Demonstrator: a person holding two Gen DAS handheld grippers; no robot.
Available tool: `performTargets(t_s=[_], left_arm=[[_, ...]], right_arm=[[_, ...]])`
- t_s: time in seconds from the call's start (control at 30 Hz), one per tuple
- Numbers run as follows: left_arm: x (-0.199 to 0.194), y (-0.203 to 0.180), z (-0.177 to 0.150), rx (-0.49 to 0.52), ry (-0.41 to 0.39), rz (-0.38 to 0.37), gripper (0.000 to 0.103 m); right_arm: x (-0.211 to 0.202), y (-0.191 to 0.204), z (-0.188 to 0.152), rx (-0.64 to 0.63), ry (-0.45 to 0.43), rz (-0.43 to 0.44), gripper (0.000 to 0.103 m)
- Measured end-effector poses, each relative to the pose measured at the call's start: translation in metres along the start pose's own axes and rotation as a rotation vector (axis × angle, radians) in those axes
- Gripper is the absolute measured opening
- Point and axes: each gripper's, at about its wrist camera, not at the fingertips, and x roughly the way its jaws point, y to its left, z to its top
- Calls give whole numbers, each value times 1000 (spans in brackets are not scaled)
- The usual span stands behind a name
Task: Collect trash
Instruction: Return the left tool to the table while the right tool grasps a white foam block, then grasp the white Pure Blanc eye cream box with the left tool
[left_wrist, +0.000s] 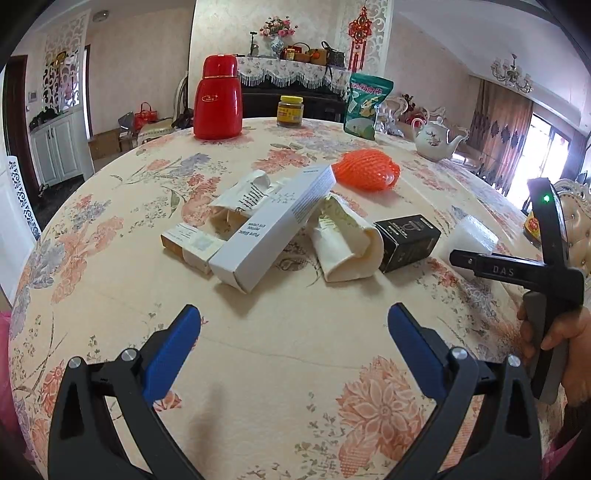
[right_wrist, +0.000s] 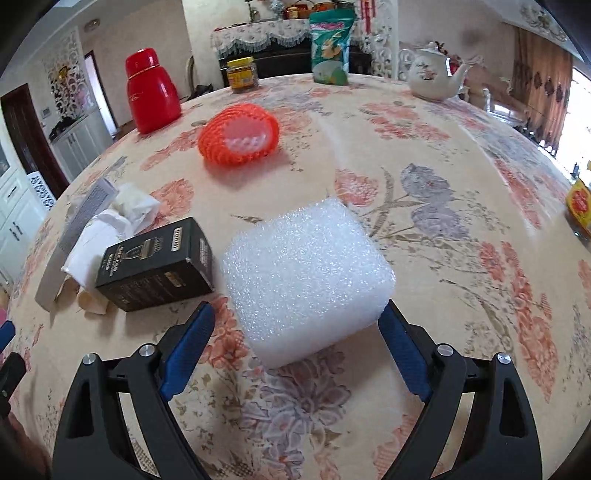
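Note:
Trash lies on the floral tablecloth (left_wrist: 295, 369): a long white carton (left_wrist: 273, 229), crumpled paper cups (left_wrist: 347, 243), a small tan box (left_wrist: 188, 243), a black box (left_wrist: 406, 240), an orange foam net (left_wrist: 365, 170) and a white foam block (right_wrist: 306, 277). My left gripper (left_wrist: 293, 321) is open and empty, short of the white carton. My right gripper (right_wrist: 297, 317) is open around the near end of the foam block, its right finger touching it. The black box (right_wrist: 159, 266) lies just left of the block. The right gripper's body also shows in the left wrist view (left_wrist: 535, 273).
At the far side of the table stand a red thermos (left_wrist: 218, 99), a yellow-lidded jar (left_wrist: 290, 110), a green snack bag (left_wrist: 365, 107) and a white teapot (left_wrist: 436, 140). A yellow packet (right_wrist: 580, 206) sits at the right edge. Chairs and a sideboard stand beyond.

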Motion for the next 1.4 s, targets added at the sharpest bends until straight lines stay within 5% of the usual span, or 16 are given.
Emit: performTargets(t_s=[0.03,0.17,0.43,0.77,0.93,1.2,1.3,1.37,1.4], left_arm=[[0,0,0,1,0,0,98],[1,1,0,-8,3,1,98],[-2,21,1,-102,-8,5,98],[-2,37,24,2,7,111,98],[33,34,50,97,41,116,97],[89,37,67,31,139,34,86],[96,32,62,35,153,27,70],[89,23,57,76,145,22,40],[84,20,56,79,139,1,37]], right_arm=[[-2,0,0,0,-10,5,67],[-20,2,-3,-5,-107,-9,65],[-54,15,-41,46,-119,-3,64],[-90,17,-70,95,-208,70,64],[-91,13,-70,117,-216,109,65],[-89,2,-72,170,-207,143,65],[-88,4,-71,167,-202,145,65],[-87,5,-71,160,-202,146,65],[-87,6,-71,157,-203,146,65]])
